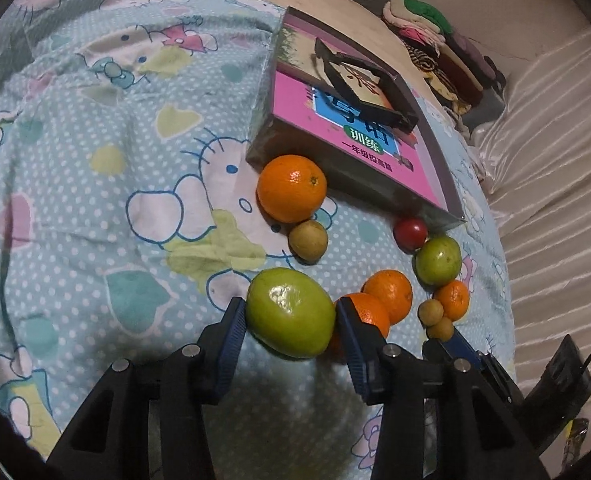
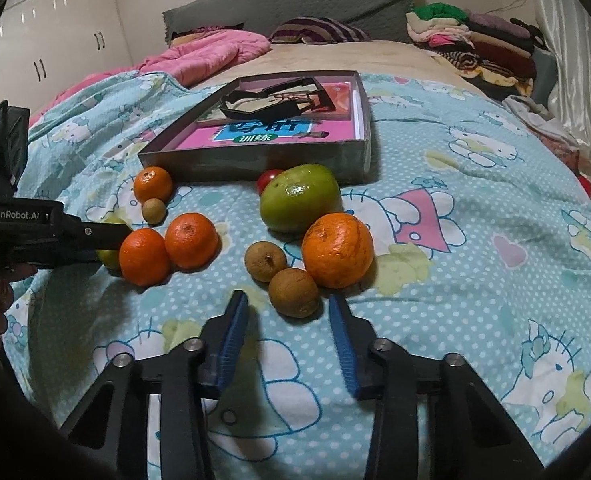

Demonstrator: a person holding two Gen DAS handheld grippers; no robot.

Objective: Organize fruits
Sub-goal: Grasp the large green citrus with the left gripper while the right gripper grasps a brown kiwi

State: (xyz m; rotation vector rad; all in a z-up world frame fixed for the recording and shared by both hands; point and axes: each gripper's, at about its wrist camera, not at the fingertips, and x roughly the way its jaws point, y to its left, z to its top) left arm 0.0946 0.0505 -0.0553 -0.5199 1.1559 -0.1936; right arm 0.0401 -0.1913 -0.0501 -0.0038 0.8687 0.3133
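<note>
My left gripper is shut on a green fruit, both pads touching its sides; from the right wrist view it is mostly hidden behind that gripper's finger. My right gripper is open just in front of a small brown fruit, which sits beside another brown fruit and an orange. Two oranges lie next to the left gripper. A second green fruit and a red fruit lie near the grey box. An orange and a brown fruit lie by the box's corner.
The grey box holds a pink book and a black frame. Everything lies on a blue patterned bedspread. A pink blanket and folded clothes are at the bed's far end. A curtain hangs on the right.
</note>
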